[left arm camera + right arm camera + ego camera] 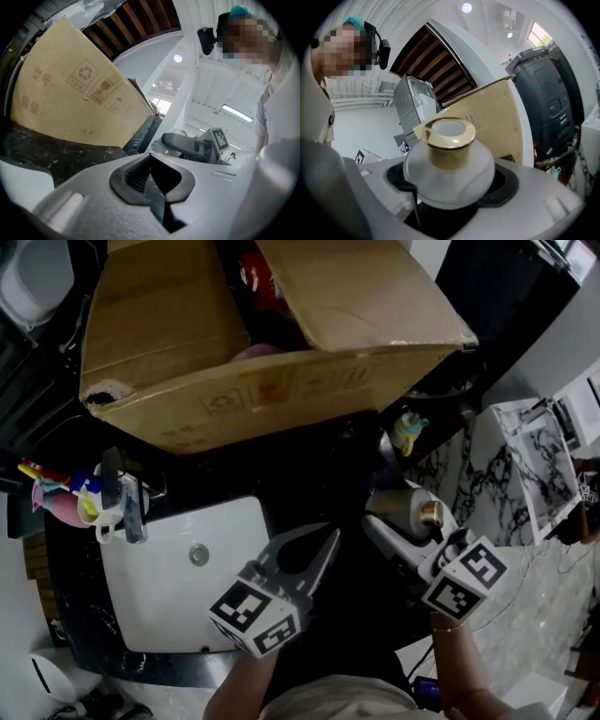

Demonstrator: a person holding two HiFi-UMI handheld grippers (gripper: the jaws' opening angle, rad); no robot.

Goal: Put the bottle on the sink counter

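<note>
A frosted white bottle with a gold cap lies sideways in my right gripper, which is shut on its round body. It hangs over the black marble counter, right of the white sink basin. In the right gripper view the bottle fills the space between the jaws, its gold neck pointing away from the camera. My left gripper is over the counter by the basin's right edge. Its fingertips meet with nothing between them, as the left gripper view also shows.
A large open cardboard box stands on the counter behind the sink. A faucet and a cup of toothbrushes are left of the basin. A small colourful toy sits at the counter's right end, beside white marble.
</note>
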